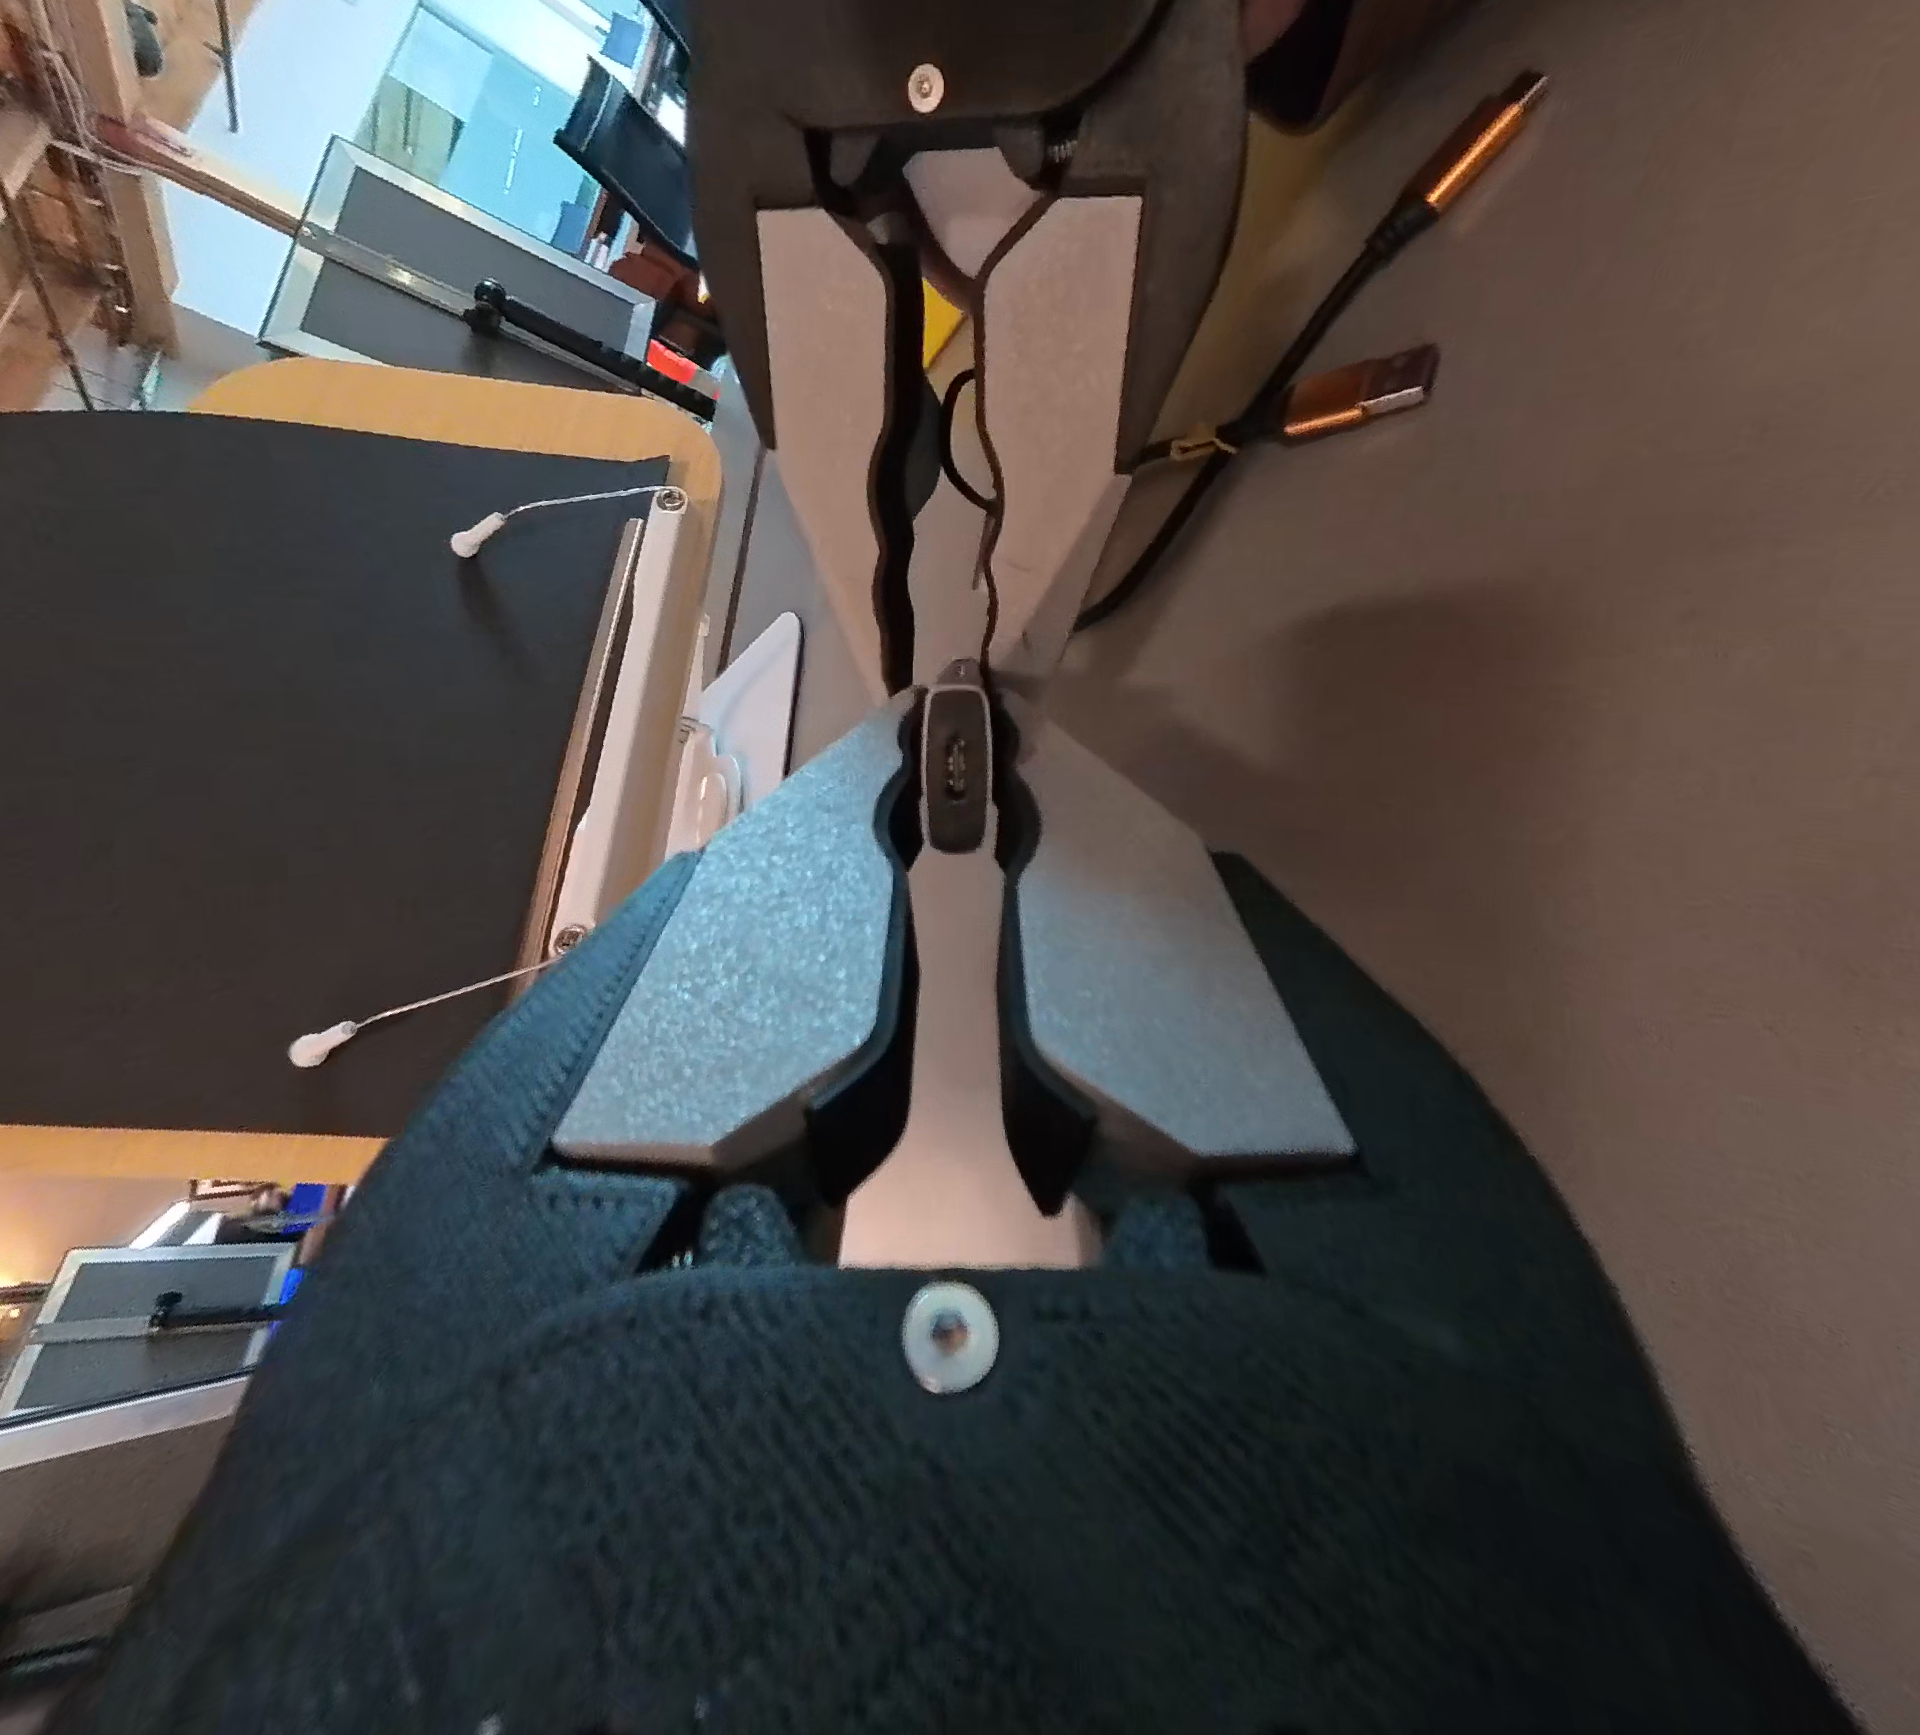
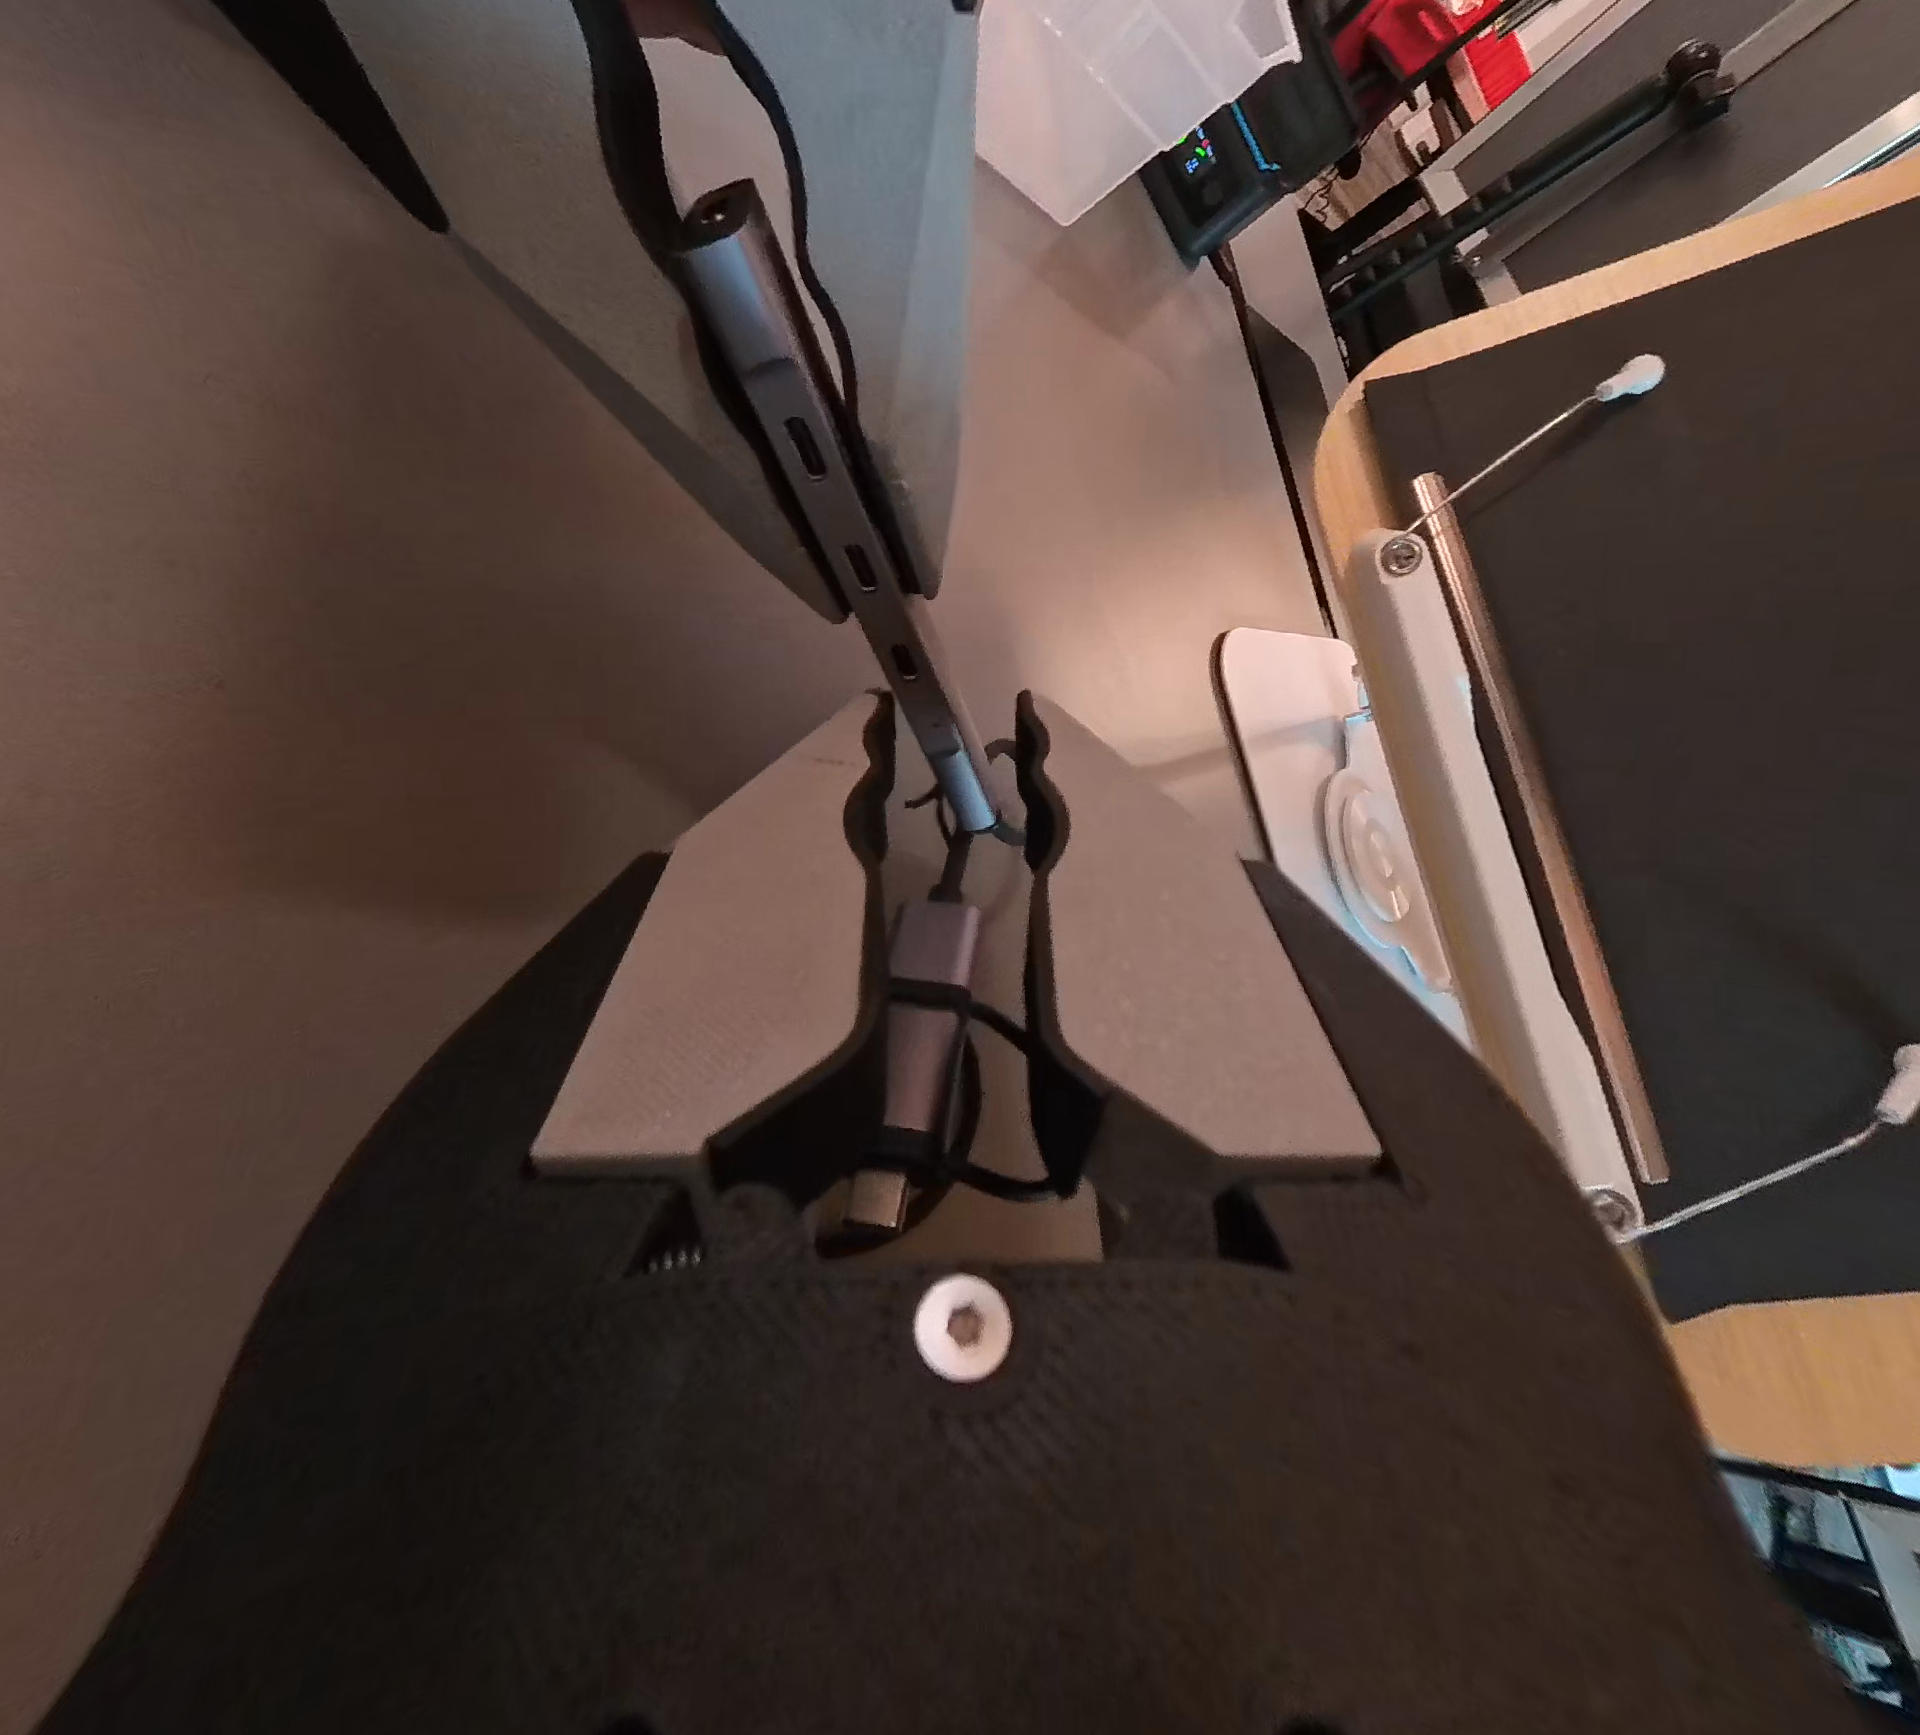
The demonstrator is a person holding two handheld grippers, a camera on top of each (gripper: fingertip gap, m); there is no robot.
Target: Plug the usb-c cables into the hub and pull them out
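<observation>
My left gripper (image 1: 956,709) is shut on a slim grey hub (image 1: 956,776), which I see end-on and held above the table. In the right wrist view the hub (image 2: 800,449) shows its row of empty ports, clamped between the left gripper's fingers (image 2: 883,605). My right gripper (image 2: 951,719) faces it, jaws a narrow gap apart around the hub's tail end, not visibly pinching it. The hub's own grey plug (image 2: 930,1010) and thin black lead lie between the right fingers. Two copper-coloured cable plugs (image 1: 1475,147) (image 1: 1361,397) lie loose on the table.
The grey table (image 1: 1558,854) carries a black board (image 1: 260,750) with white-tipped wire clips on a wooden base. A white plate (image 2: 1288,750), a clear plastic bin (image 2: 1122,2) and a black device with lights (image 2: 1216,179) stand beyond the hub. My left and right fingertips are right by each other.
</observation>
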